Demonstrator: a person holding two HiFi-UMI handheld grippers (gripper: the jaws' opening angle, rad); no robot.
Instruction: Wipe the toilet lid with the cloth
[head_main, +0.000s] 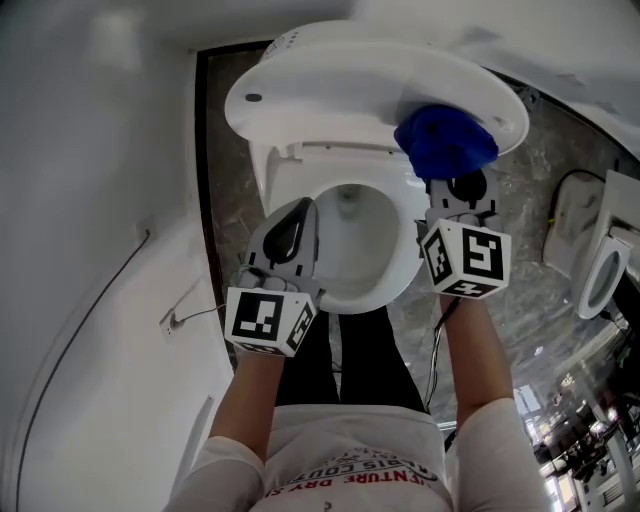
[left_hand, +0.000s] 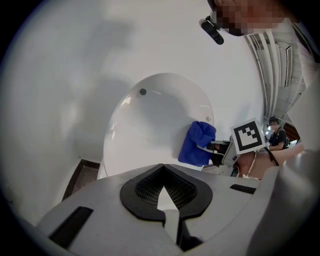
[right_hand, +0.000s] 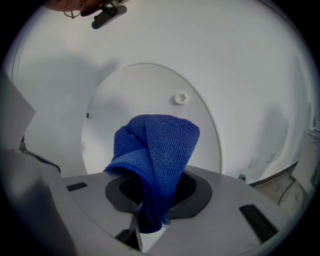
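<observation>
Right gripper view tells most of it. The right gripper has its jaws pinched on a folded blue terry cloth, and the wad bulges out ahead of them toward the raised white oval plastic toilet lid. In the head view the cloth sits at the lid's lower right, near the hinge end. It looks to be touching, though contact is hard to confirm. The left gripper is closed on nothing and hangs over the left rim of the open white ceramic bowl, out of the way.

Doing this step well probably means leading with the fat part of the wad so the hard jaw tips never meet the plastic. Overlapping strokes across toward the lid's far left edge should cover it. It makes sense to go around the small round bumper instead of snagging on it. The lid stands upright, so light, steady pressure seems smarter than shoving.

Room-wise it's a tight spot, with a plain white wall on the left, a grey marbled floor, and another white fixture off to the right.
</observation>
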